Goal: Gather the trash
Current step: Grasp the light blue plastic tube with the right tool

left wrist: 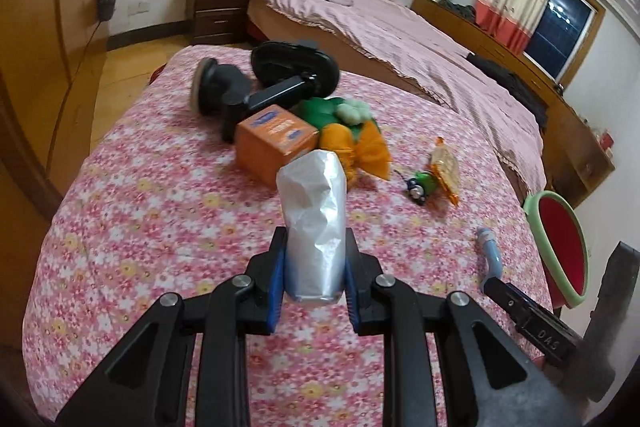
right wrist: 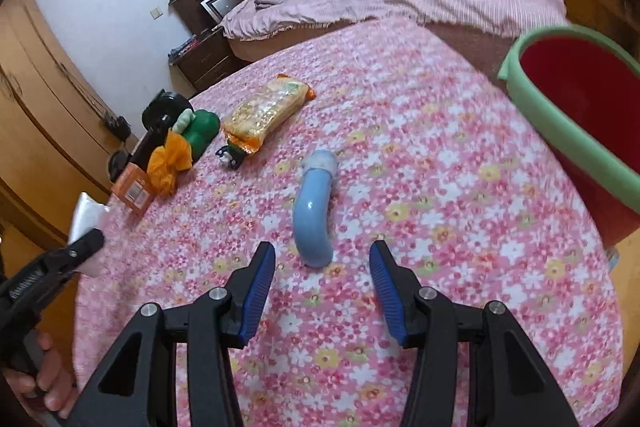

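My left gripper is shut on a crumpled white plastic bag, which stands up between the blue pads above the pink floral cloth. In the right wrist view that bag shows at the far left, with a hand below it. My right gripper is open just above the cloth. A curved light-blue tube lies between and just beyond its fingertips, touching neither pad. The red bucket with a green rim stands past the cloth's right edge.
On the cloth lie a snack packet, a small green toy car, an orange box, an orange bag, a green toy and a black suction mount. A bed stands behind.
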